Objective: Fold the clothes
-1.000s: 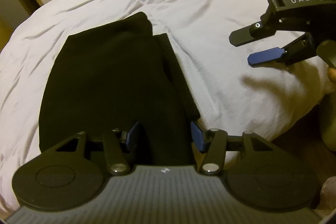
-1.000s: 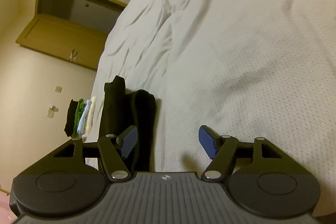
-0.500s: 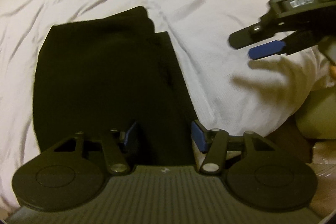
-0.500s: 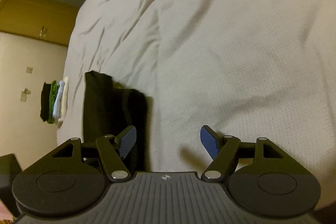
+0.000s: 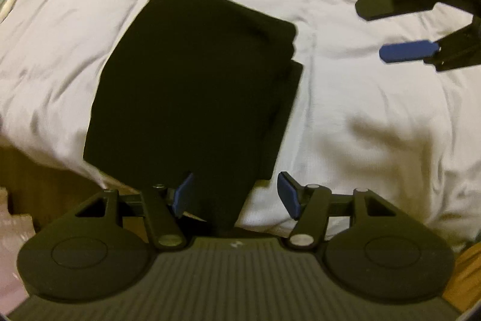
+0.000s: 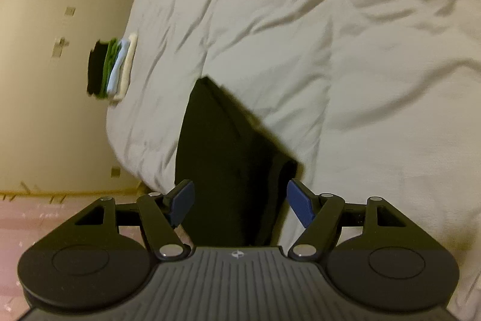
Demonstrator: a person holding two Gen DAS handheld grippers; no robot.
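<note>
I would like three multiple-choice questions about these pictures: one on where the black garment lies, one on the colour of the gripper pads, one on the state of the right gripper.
1. Where does the black garment lie?
A. on the floor
B. on the white bed, near its edge
C. on the stack

2. What colour are the pads of the left gripper?
A. blue
B. red
C. green

3. What is the state of the right gripper?
A. shut on the garment
B. shut on nothing
C. open, holding nothing

Answers:
1 B: white cover surrounds it, and the bed's edge is close.
2 A: both pads show blue.
3 C: its jaws stand apart, pressing nothing.
</note>
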